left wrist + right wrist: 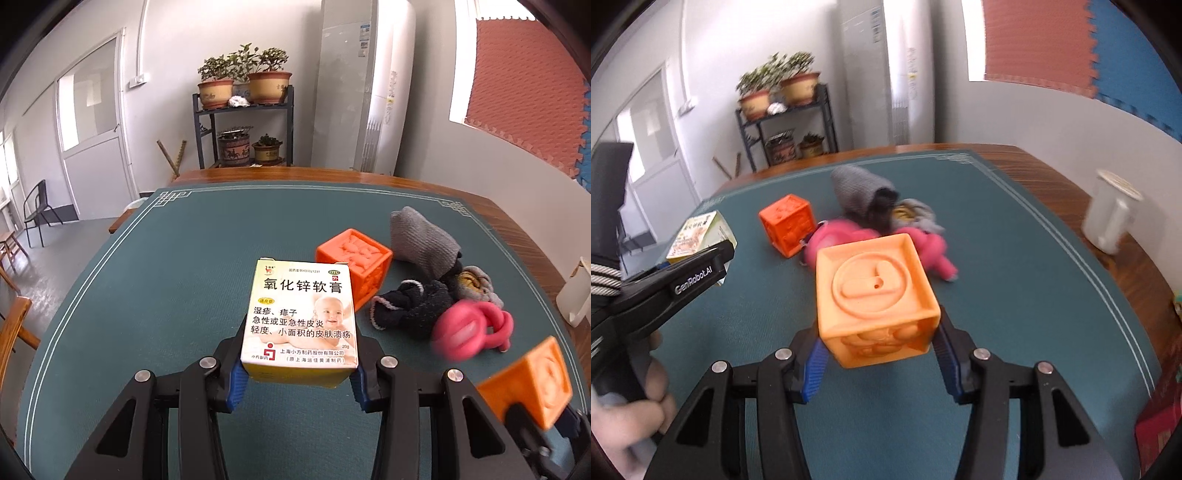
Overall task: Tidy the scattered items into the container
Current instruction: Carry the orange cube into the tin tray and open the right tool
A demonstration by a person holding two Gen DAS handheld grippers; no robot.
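Observation:
My left gripper (pixel 297 373) is shut on a white and yellow ointment box (pixel 301 314) with a baby picture, held above the green mat (pixel 155 288). It also shows in the right wrist view (pixel 698 236). My right gripper (pixel 879 354) is shut on a light orange embossed cube (pixel 875 299), also seen in the left wrist view (pixel 532 380). On the mat lie a darker orange cube (pixel 354 258), a pink ring toy (pixel 472 328), dark and grey socks (pixel 410 302) and a grey knit piece (pixel 421 236).
A white jug (pixel 1108 210) stands on the wooden table edge (pixel 1126 266) at the right. A red thing (pixel 1156 435) shows at the lower right. A plant shelf (pixel 243 122), tall air conditioner (pixel 373 85) and chairs (pixel 37 210) stand beyond the table.

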